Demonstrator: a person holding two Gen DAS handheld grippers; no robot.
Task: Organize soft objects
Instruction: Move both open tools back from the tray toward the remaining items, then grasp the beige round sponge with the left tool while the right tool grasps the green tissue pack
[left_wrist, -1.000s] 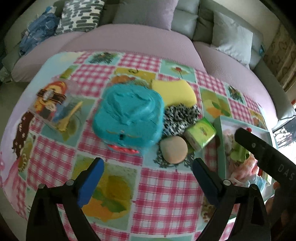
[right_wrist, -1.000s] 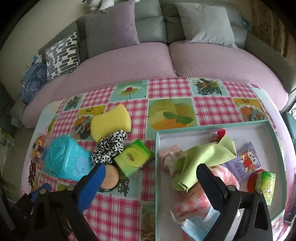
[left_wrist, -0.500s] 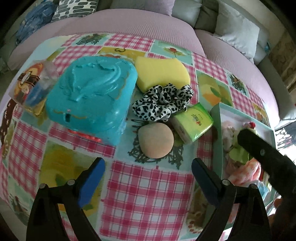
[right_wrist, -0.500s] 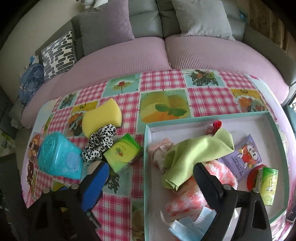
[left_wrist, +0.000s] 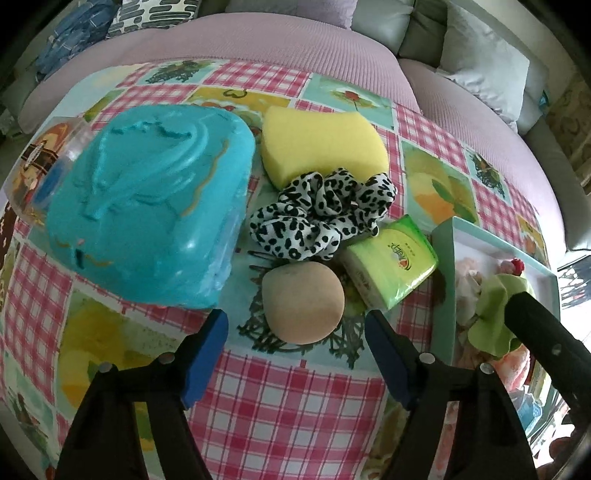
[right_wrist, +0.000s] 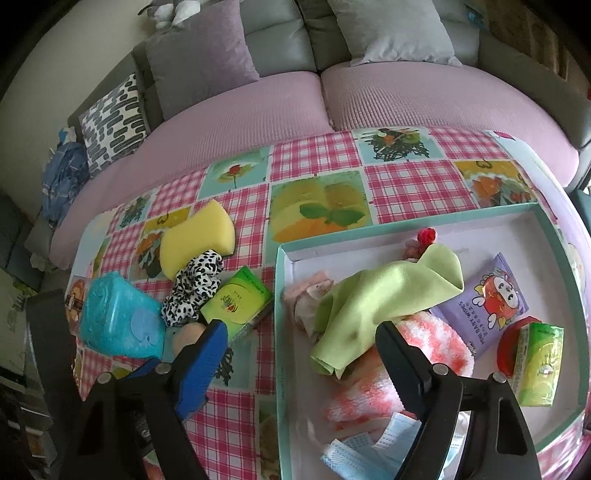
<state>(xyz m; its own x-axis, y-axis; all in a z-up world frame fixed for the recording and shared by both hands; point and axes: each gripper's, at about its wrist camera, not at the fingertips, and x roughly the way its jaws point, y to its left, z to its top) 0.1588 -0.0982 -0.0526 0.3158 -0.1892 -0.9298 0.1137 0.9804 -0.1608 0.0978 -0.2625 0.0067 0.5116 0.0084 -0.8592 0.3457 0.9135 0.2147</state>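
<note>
1. The left claw (left_wrist: 295, 332) is closing, empty, with the tan sponge ball (left_wrist: 303, 303) just ahead on the tabletop (left_wrist: 295, 398), beside the box (right_wrist: 284, 332).
2. The right claw (right_wrist: 299, 343) is closing, empty, over the box.
3. Risk: the closing fingers may nudge the ball away or catch the tissue pack (left_wrist: 389, 271).

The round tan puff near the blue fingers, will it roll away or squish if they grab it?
The tan puff looks like a smooth soft pad, so it probably squishes. It seems to lie flat on the tablecloth, so it likely stays put. The left gripper, closing, hasn't touched it.
</note>
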